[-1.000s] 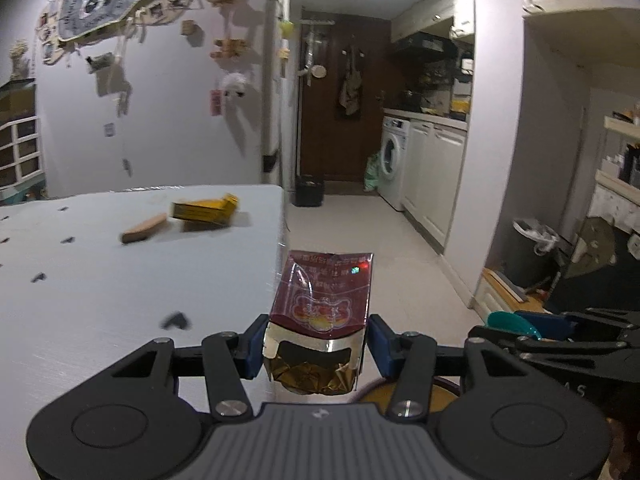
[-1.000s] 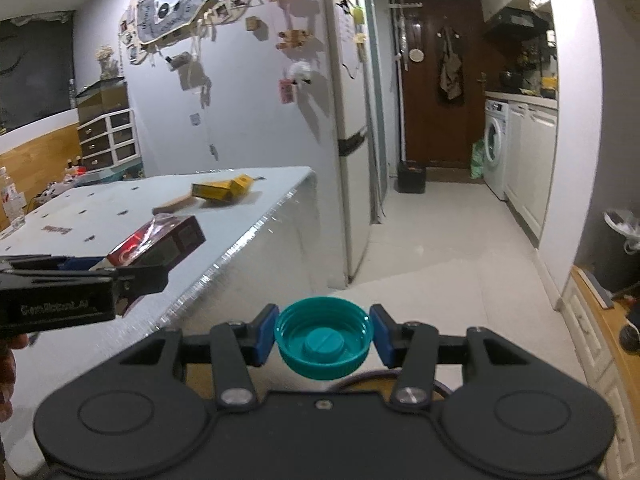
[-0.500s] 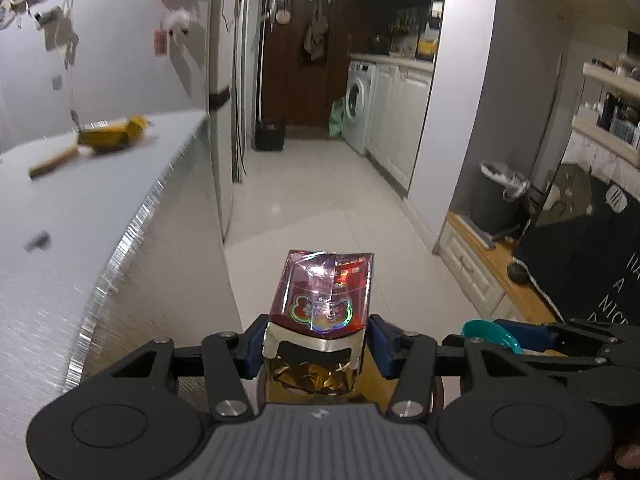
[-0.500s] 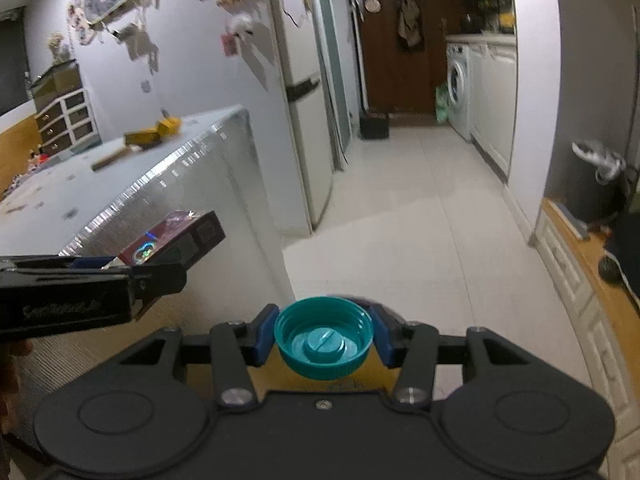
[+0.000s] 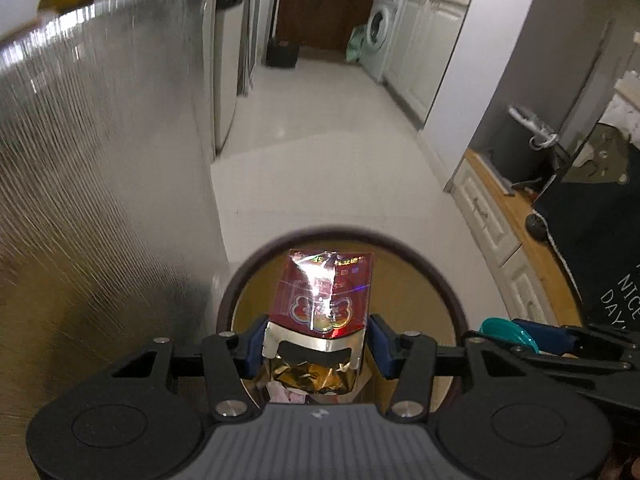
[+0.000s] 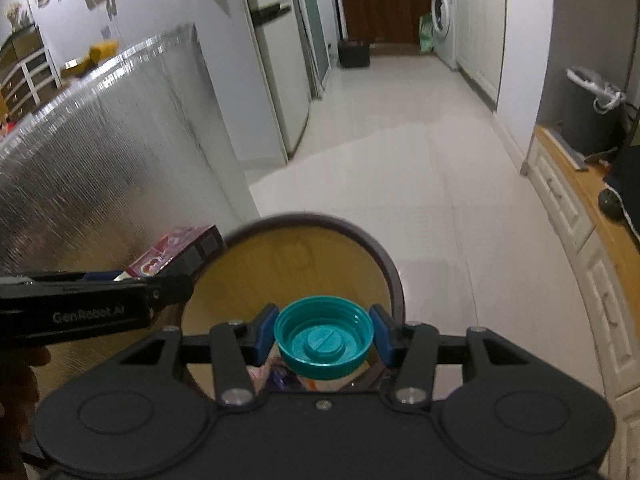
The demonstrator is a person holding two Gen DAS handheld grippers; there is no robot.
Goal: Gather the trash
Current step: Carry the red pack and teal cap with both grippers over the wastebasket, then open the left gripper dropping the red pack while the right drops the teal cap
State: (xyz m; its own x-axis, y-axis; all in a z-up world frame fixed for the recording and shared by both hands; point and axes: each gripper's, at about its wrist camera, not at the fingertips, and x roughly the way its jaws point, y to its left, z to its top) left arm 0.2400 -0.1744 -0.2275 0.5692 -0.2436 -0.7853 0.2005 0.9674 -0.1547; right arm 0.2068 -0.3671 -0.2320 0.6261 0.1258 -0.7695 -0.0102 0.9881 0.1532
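The left gripper [image 5: 316,350] pinches a red foil-lined cigarette pack [image 5: 322,300] above the round dark-rimmed bin [image 5: 436,268]. The right gripper [image 6: 324,338] clamps a teal ribbed plastic cap [image 6: 324,338] over the same bin.

I saw a washing machine [image 6: 443,20] down the hall, a tall fridge [image 6: 276,60] left of it, white floor [image 5: 320,140], and a grey bin [image 6: 588,116] with white liner at right.

Red foil-lined carton [image 5: 323,312] and teal cap [image 6: 325,338] above round bin [image 6: 390,272].
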